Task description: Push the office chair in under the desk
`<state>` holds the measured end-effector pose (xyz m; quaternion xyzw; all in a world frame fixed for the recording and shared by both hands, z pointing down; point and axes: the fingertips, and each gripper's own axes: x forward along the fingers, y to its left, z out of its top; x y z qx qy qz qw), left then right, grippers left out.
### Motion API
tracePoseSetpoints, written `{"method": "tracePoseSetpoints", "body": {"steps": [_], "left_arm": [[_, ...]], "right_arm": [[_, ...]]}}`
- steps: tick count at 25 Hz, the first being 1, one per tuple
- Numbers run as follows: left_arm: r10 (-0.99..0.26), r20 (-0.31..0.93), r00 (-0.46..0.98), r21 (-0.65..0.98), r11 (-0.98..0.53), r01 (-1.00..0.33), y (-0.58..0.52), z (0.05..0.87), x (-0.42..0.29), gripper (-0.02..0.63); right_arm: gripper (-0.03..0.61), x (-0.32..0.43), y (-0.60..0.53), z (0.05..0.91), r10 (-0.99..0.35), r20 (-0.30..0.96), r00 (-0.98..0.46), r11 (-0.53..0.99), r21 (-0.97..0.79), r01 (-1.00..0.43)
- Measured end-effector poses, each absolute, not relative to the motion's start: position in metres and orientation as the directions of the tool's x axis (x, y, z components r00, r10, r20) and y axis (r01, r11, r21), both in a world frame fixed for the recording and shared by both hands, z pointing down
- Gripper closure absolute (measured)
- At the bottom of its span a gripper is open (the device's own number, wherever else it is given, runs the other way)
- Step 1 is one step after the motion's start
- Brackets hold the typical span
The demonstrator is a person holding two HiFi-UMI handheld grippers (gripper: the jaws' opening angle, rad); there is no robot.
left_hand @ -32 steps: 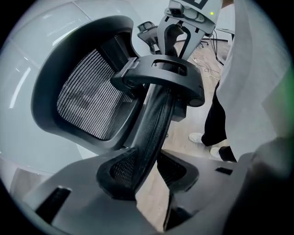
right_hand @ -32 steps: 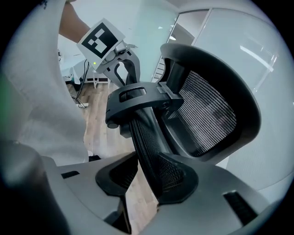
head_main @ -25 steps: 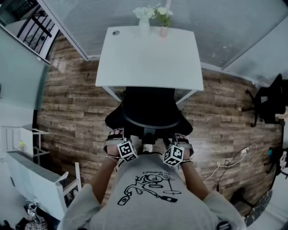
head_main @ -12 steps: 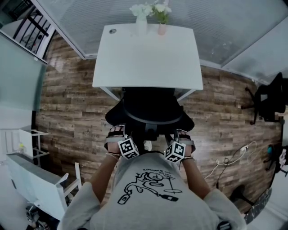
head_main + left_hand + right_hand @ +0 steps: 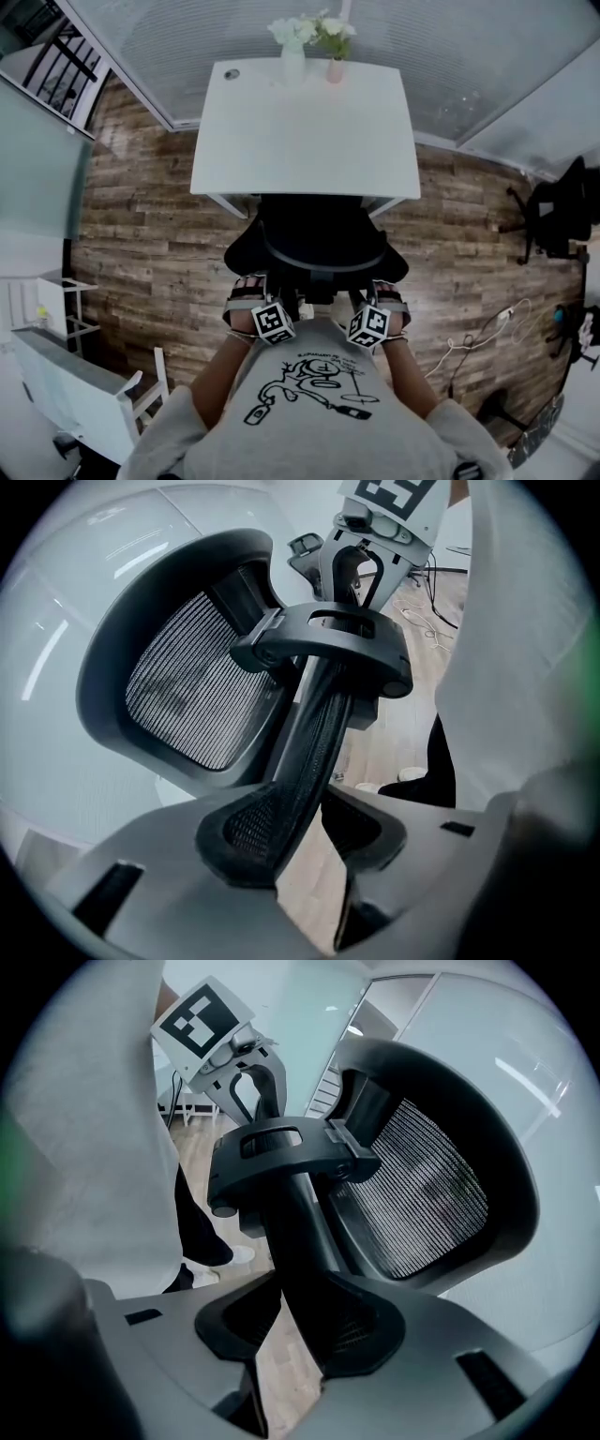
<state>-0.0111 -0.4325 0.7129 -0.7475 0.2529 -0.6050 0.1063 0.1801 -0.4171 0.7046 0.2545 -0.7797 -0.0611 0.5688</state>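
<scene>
The black office chair (image 5: 319, 234) stands at the white desk (image 5: 305, 122), its seat partly beneath the front edge. I stand behind it with a gripper at each side of the backrest. My left gripper (image 5: 255, 302) is shut on the backrest's mesh-covered rim (image 5: 309, 752), which runs down between its pads. My right gripper (image 5: 379, 306) grips the same rim (image 5: 309, 1241) from the other side. In the left gripper view the mesh headrest (image 5: 183, 691) rises on the left, and in the right gripper view the headrest (image 5: 427, 1194) is on the right. Each gripper view shows the other gripper's marker cube.
Two vases of flowers (image 5: 293, 47) stand at the desk's far edge, against a glass wall. Another black chair (image 5: 558, 211) is at the right, cables (image 5: 487, 333) lie on the wooden floor nearby, and white furniture (image 5: 80, 394) stands at lower left.
The chair and both grippers have edged a little toward the desk, and the backrest is slightly closer to the desk's front edge. Both grips look the same.
</scene>
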Motion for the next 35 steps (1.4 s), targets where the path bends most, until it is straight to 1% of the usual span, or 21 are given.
{"method": "tracePoseSetpoints", "body": {"steps": [7, 11, 13, 17, 21, 22, 24, 25, 28, 30, 33, 35], "left_arm": [[-0.503, 0.851, 0.148, -0.462, -0.853, -0.243, -0.43, 0.714, -0.008, 0.472], [-0.505, 0.847, 0.169, -0.468, -0.857, -0.214, -0.429, 0.712, -0.007, 0.468], [-0.505, 0.845, 0.173, -0.467, -0.856, -0.221, -0.429, 0.711, -0.007, 0.463], [-0.472, 0.861, 0.187, -0.408, -0.862, -0.3, -0.424, 0.706, -0.007, 0.454], [-0.444, 0.866, 0.232, -0.332, -0.855, -0.397, -0.416, 0.691, -0.007, 0.456], [-0.441, 0.862, 0.251, -0.311, -0.85, -0.425, -0.414, 0.685, -0.006, 0.46], [-0.442, 0.846, 0.297, -0.263, -0.832, -0.489, -0.412, 0.67, -0.004, 0.497], [-0.443, 0.835, 0.326, -0.229, -0.818, -0.527, -0.412, 0.662, -0.001, 0.504], [-0.452, 0.77, 0.45, -0.059, -0.754, -0.655, -0.417, 0.632, 0.011, 0.533], [-0.491, 0.672, 0.554, 0.072, -0.702, -0.709, -0.426, 0.599, 0.021, 0.553], [-0.573, 0.5, 0.65, 0.167, -0.672, -0.721, -0.438, 0.553, 0.034, 0.589], [-0.598, 0.437, 0.672, 0.178, -0.675, -0.716, -0.44, 0.534, 0.041, 0.598]], "right_arm": [[0.424, 0.184, -0.418, 0.705, -0.472, 0.858, -0.204, 0.858, 0.394, -0.329], [0.413, 0.183, -0.417, 0.706, -0.456, 0.867, -0.201, 0.864, 0.376, -0.335], [0.406, 0.185, -0.417, 0.705, -0.447, 0.873, -0.195, 0.865, 0.366, -0.343], [0.4, 0.186, -0.413, 0.697, -0.441, 0.873, -0.21, 0.851, 0.332, -0.408], [0.407, 0.181, -0.41, 0.673, -0.449, 0.849, -0.278, 0.823, 0.272, -0.5], [0.421, 0.179, -0.411, 0.666, -0.458, 0.837, -0.299, 0.812, 0.257, -0.524], [0.43, 0.176, -0.415, 0.649, -0.481, 0.809, -0.339, 0.789, 0.23, -0.57], [0.438, 0.174, -0.417, 0.64, -0.494, 0.792, -0.358, 0.776, 0.216, -0.593], [0.462, 0.168, -0.423, 0.613, -0.532, 0.728, -0.433, 0.724, 0.125, -0.679], [0.481, 0.159, -0.429, 0.59, -0.554, 0.666, -0.498, 0.69, 0.033, -0.723], [0.503, 0.145, -0.437, 0.555, -0.589, 0.558, -0.584, 0.647, -0.108, -0.755], [0.511, 0.135, -0.438, 0.534, -0.602, 0.49, -0.631, 0.63, -0.194, -0.752]]}}
